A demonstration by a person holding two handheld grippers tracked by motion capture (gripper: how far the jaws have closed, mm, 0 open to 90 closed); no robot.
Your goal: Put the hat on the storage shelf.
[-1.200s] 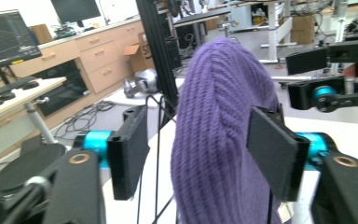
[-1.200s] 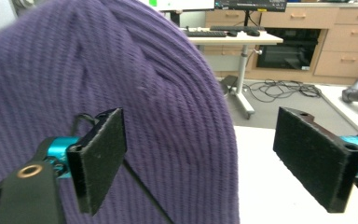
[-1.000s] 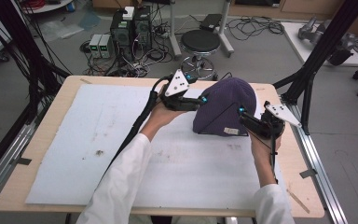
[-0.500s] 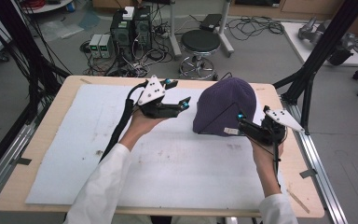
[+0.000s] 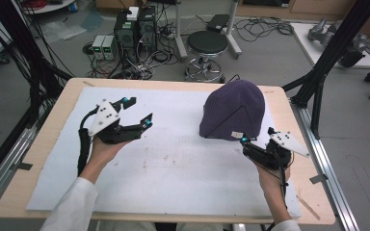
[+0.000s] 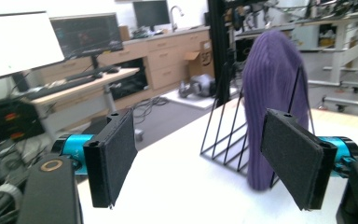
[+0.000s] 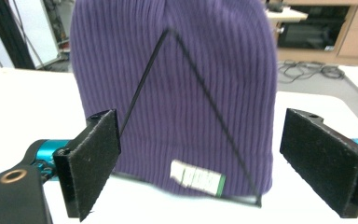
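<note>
Purple ribbed-knit beanie [image 5: 233, 113] draped over triangular black wire rack [image 6: 226, 140].

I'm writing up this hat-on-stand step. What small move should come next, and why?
Probably pull the right gripper a little farther back. The purple beanie already sits over the black wire stand; both grippers' jaws are open and empty, the left gripper well away.
</note>
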